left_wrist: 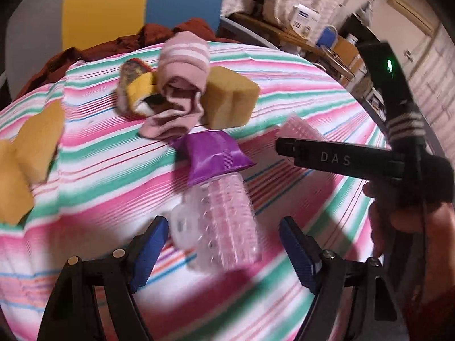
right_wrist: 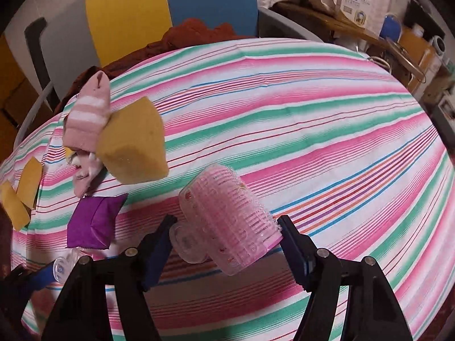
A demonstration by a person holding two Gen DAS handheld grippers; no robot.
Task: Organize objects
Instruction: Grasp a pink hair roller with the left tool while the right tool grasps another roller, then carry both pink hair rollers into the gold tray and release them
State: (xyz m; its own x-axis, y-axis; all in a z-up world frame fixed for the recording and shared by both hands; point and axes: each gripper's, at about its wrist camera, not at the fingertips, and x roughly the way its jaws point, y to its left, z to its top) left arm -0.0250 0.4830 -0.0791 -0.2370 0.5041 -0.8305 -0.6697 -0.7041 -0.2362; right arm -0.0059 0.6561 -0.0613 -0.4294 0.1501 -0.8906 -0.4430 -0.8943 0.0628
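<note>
My left gripper [left_wrist: 223, 223] hangs open over a clear-and-pink hair roller [left_wrist: 227, 199] lying on the striped cloth [left_wrist: 113, 153]; its blue pads stand either side of the roller without pressing it. A purple pouch [left_wrist: 212, 156] touches the roller's far end. My right gripper [right_wrist: 227, 221] is shut on a second pink hair roller [right_wrist: 224, 199], one pad on its clear clip and the other on its end. That roller [left_wrist: 298, 125] shows in the left wrist view behind the right gripper's black finger [left_wrist: 327, 156].
A pink striped sock [left_wrist: 182, 65], a patterned sock [left_wrist: 133, 82] and a yellow sponge [left_wrist: 230, 96] lie bunched at the back. More yellow sponges [left_wrist: 31, 147] lie at the left edge. A red-brown cloth [right_wrist: 196, 32] and cluttered shelves [right_wrist: 355, 2] lie beyond the table.
</note>
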